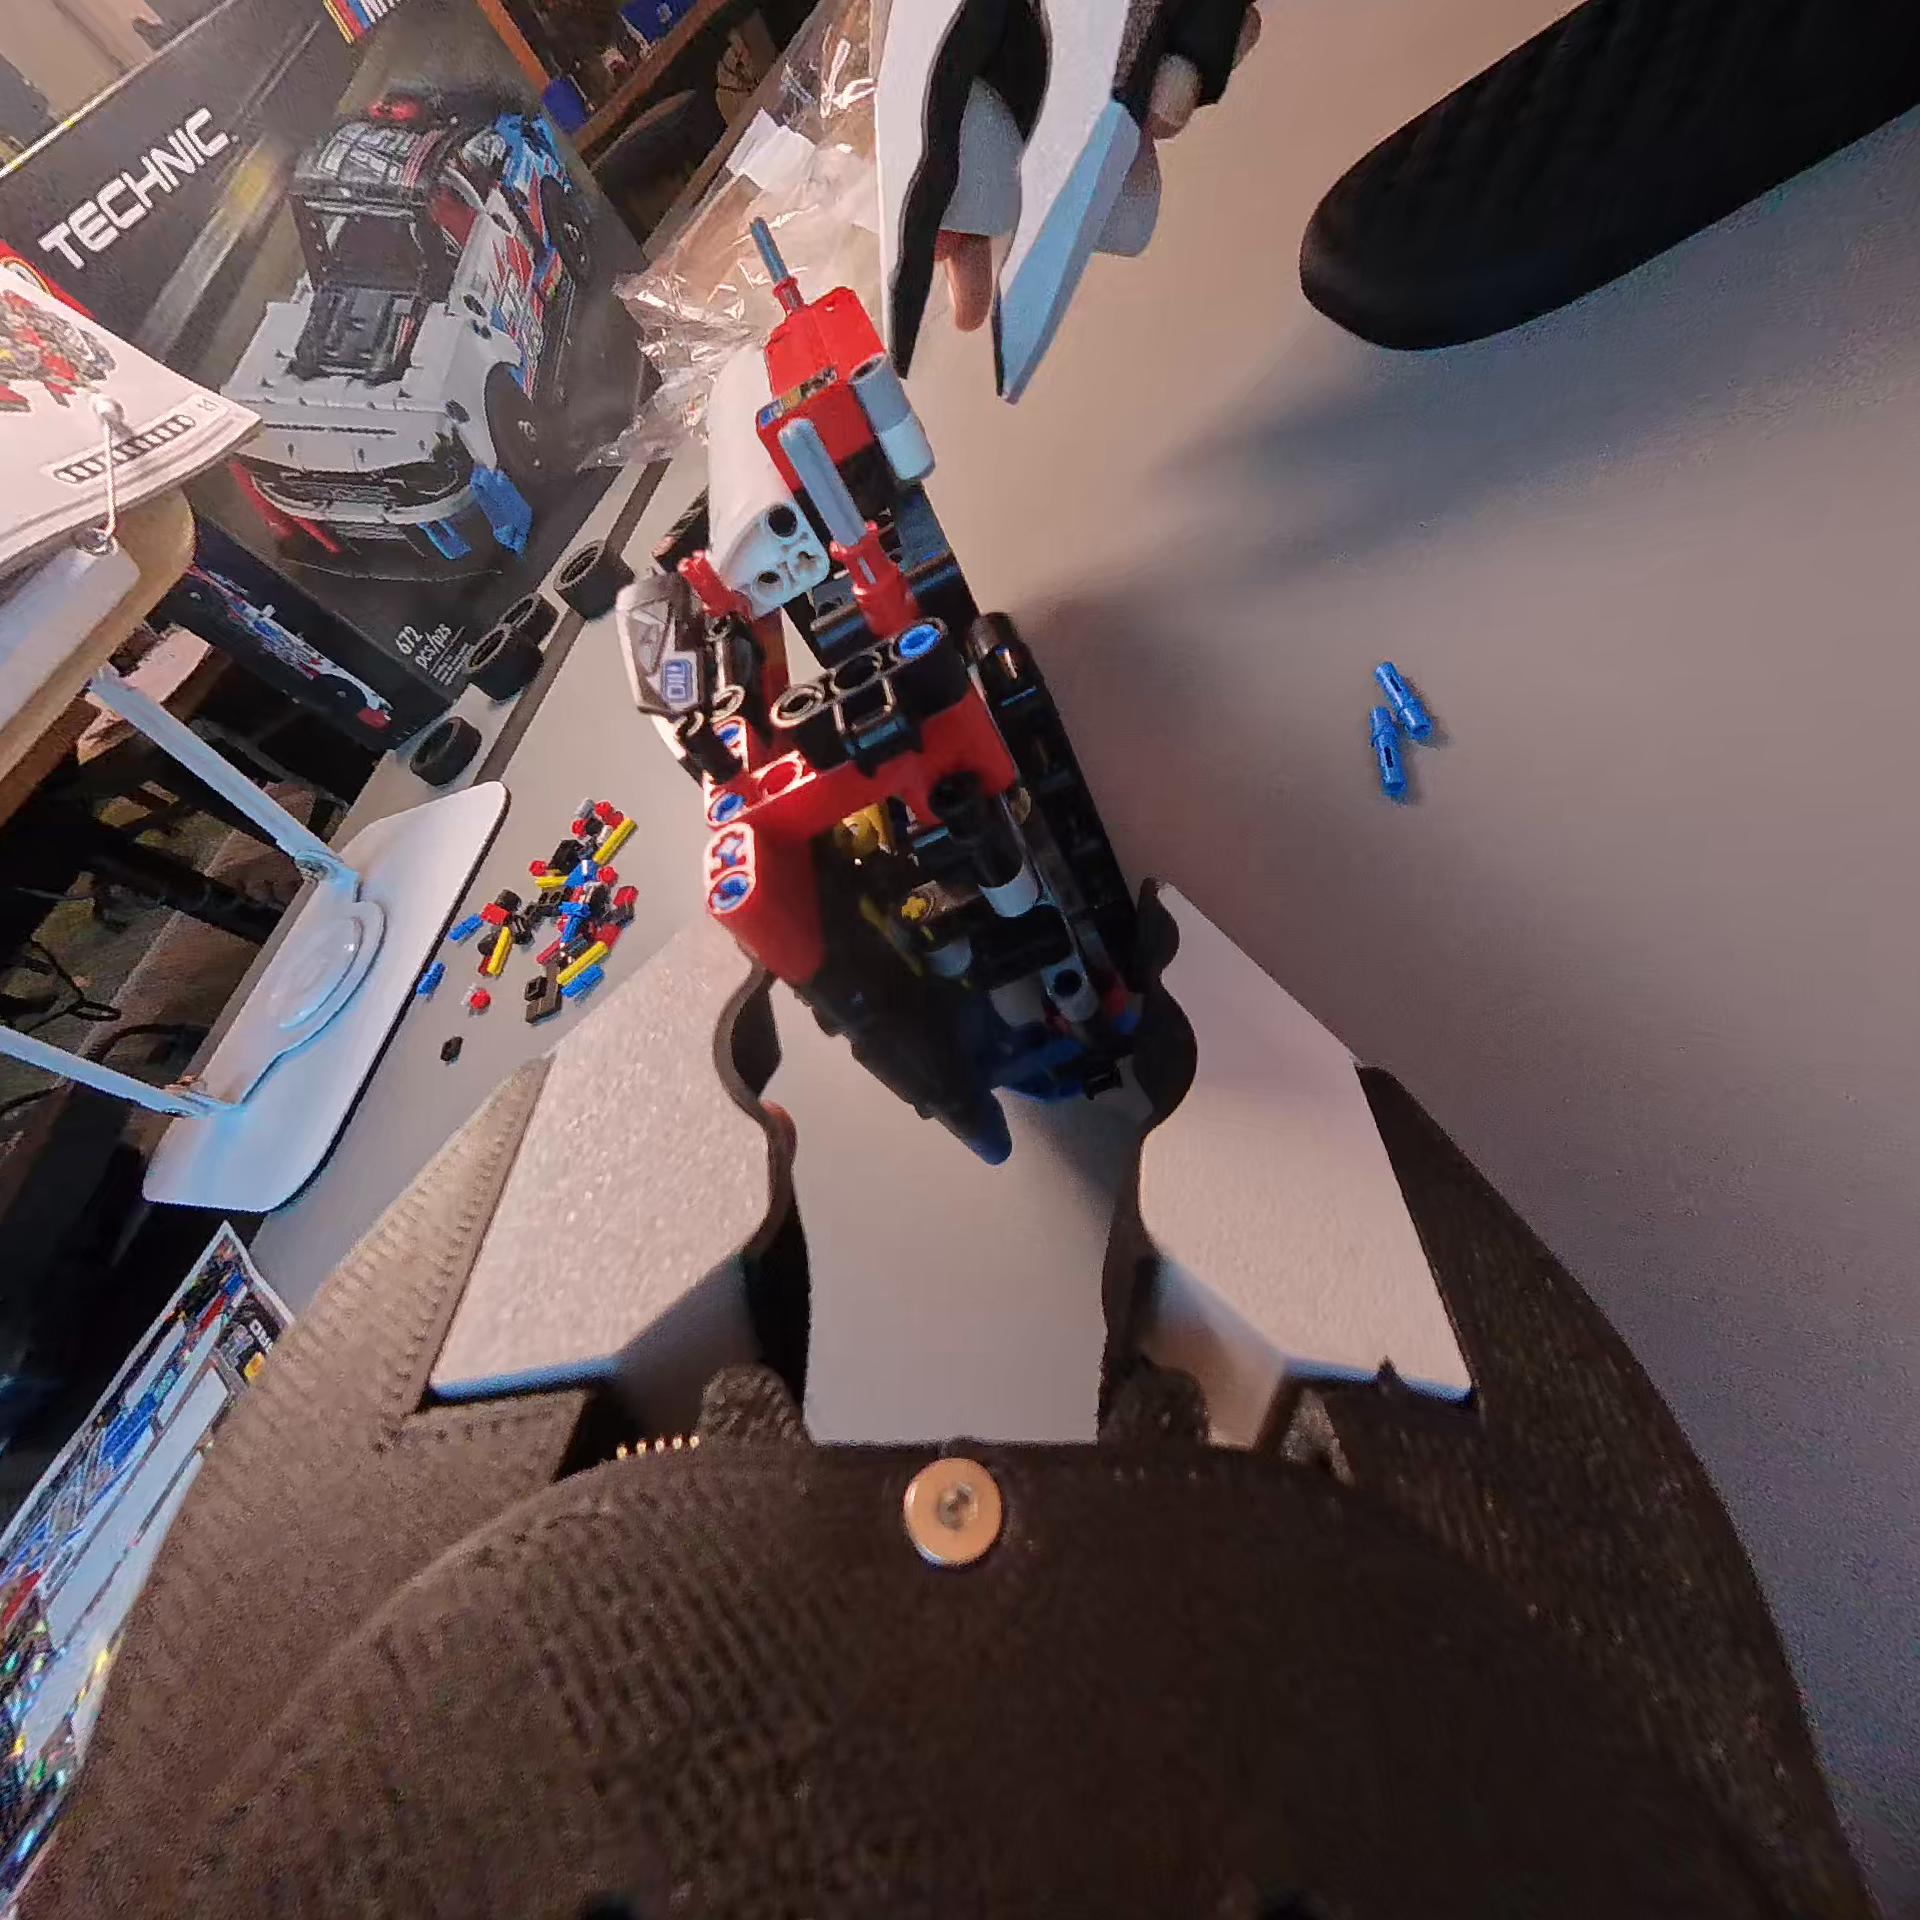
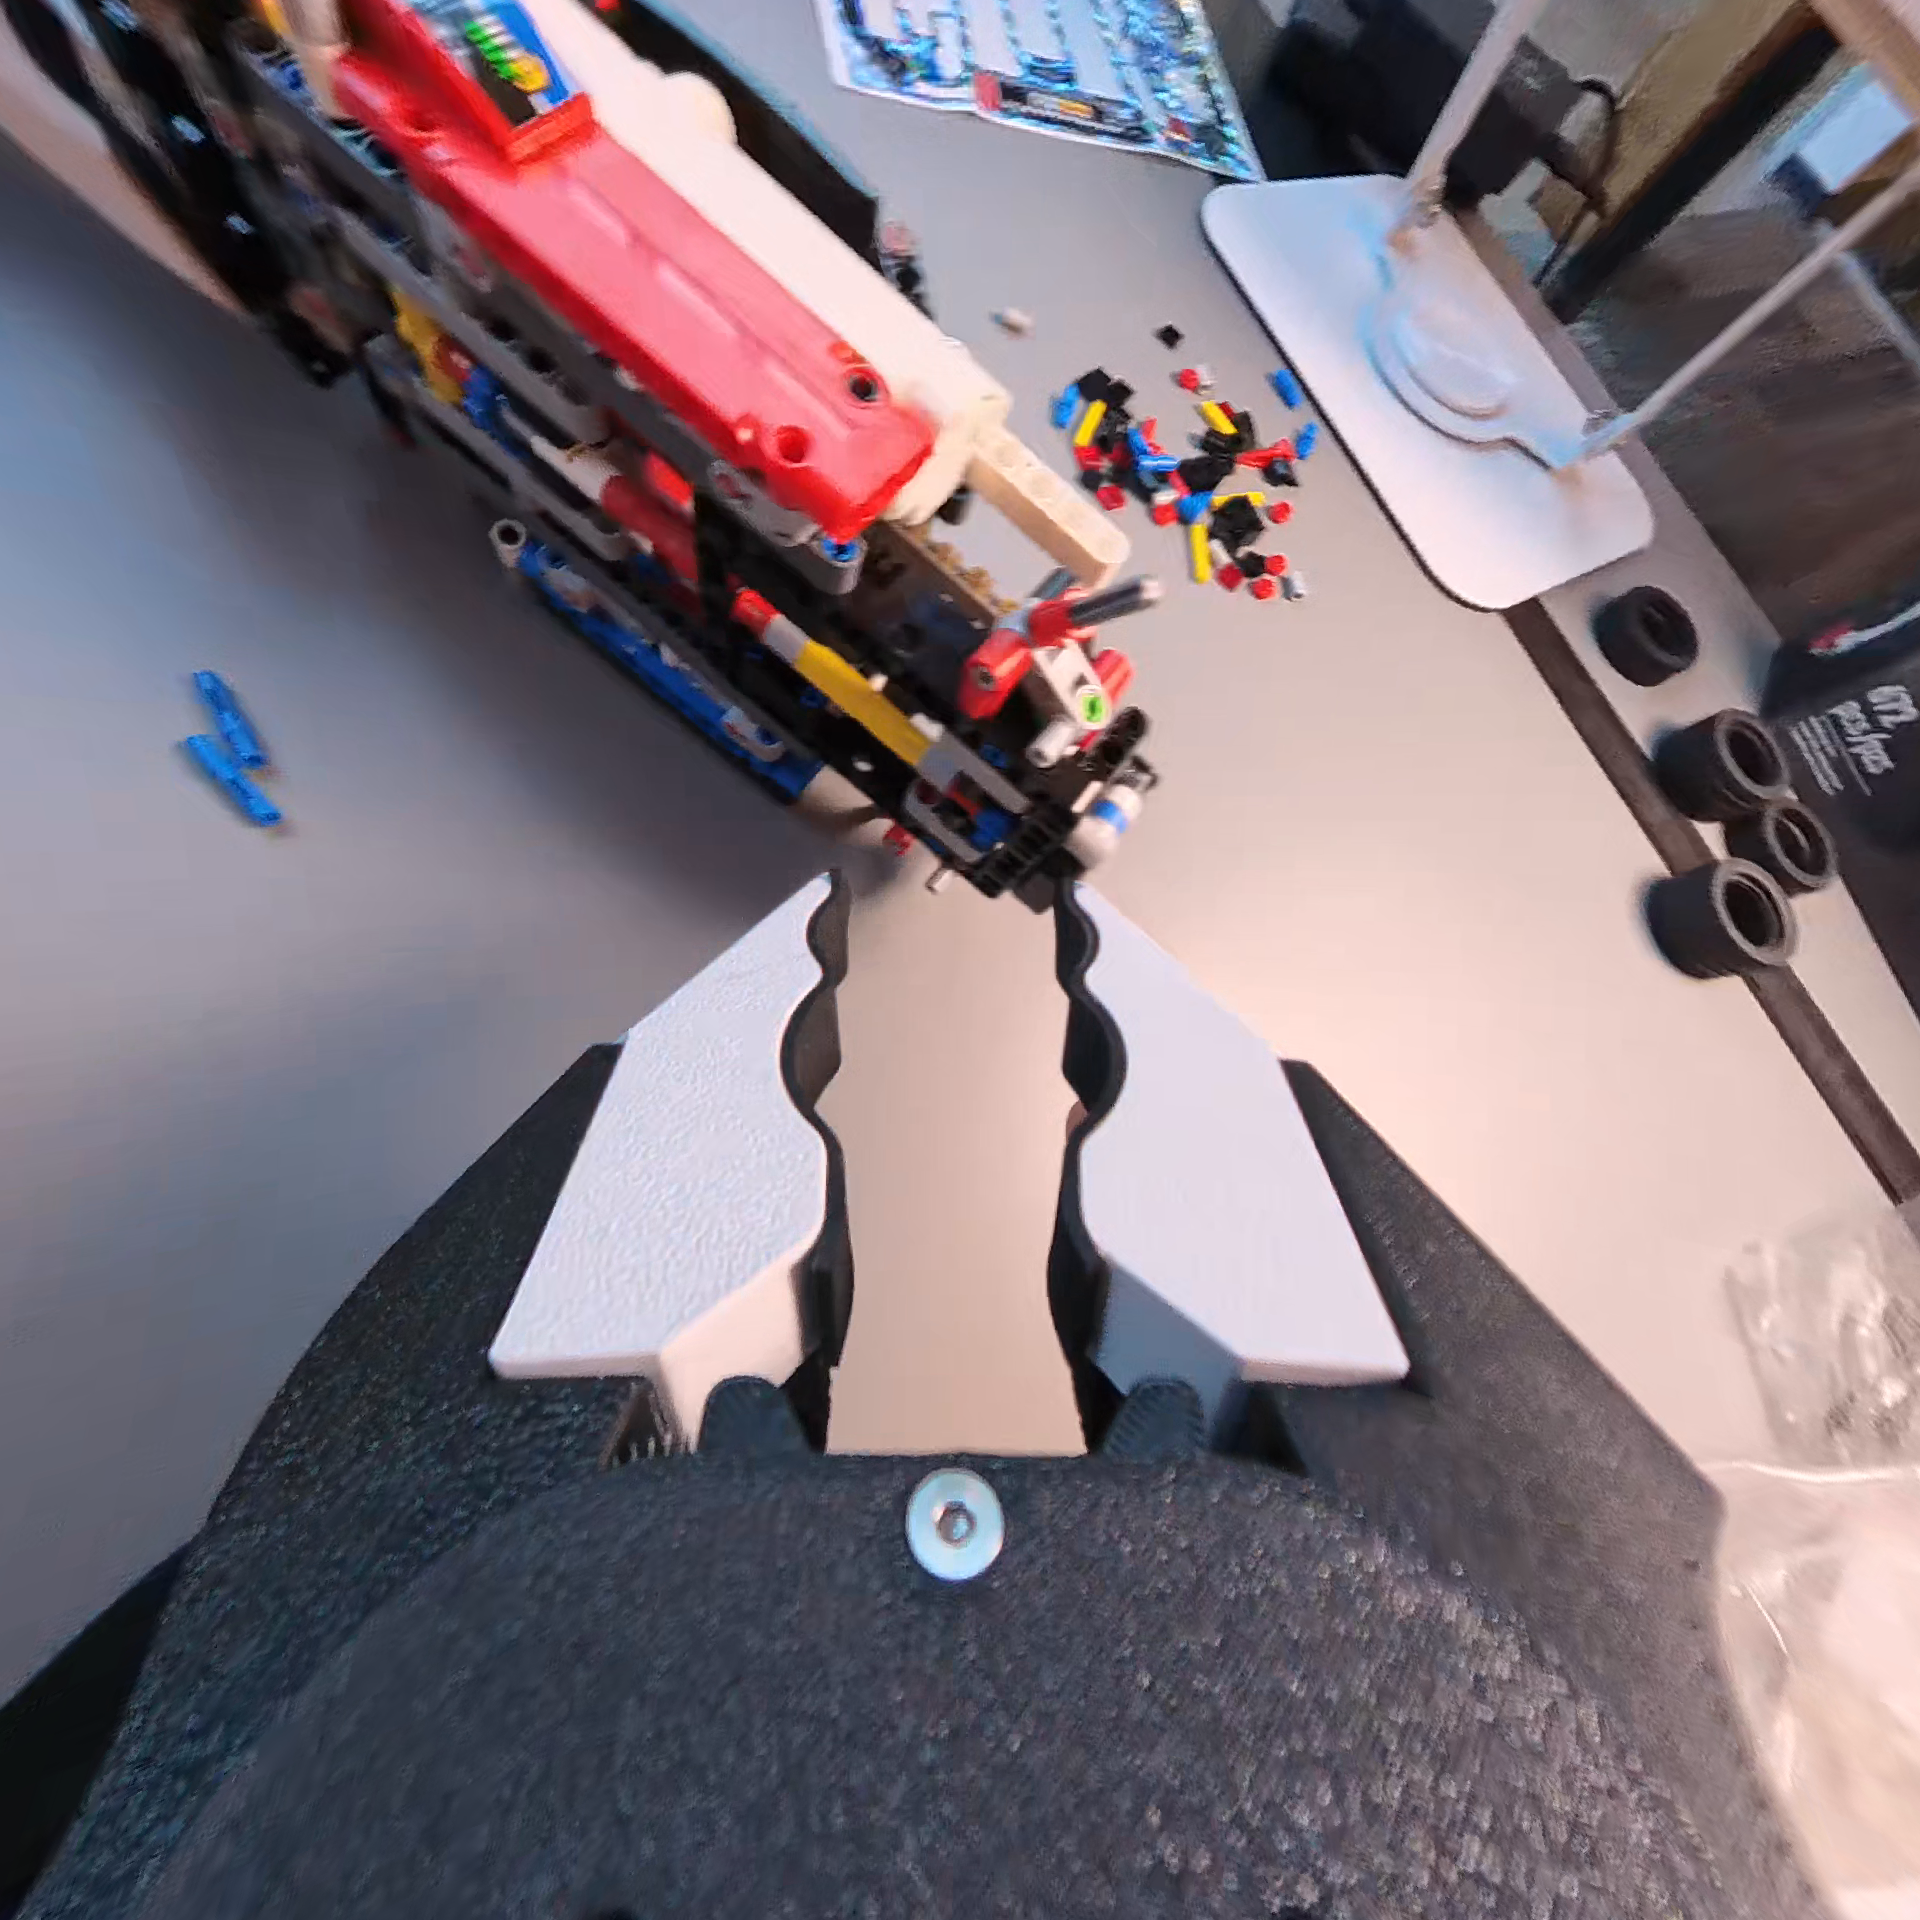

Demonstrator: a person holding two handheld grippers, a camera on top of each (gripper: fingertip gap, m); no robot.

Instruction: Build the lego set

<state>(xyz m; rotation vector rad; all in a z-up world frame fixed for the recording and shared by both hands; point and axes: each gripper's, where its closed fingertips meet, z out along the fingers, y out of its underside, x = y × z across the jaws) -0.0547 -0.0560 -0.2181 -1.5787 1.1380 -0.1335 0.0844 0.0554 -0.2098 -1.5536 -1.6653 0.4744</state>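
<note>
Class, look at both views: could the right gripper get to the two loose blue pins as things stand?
Probably yes. The right gripper is open and holds nothing, and the blue pins lie alone on bare table, beside the model, not behind it.

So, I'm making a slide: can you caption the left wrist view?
Left gripper clamps one end of the partly built car; two blue pins lie apart on the table.
</note>
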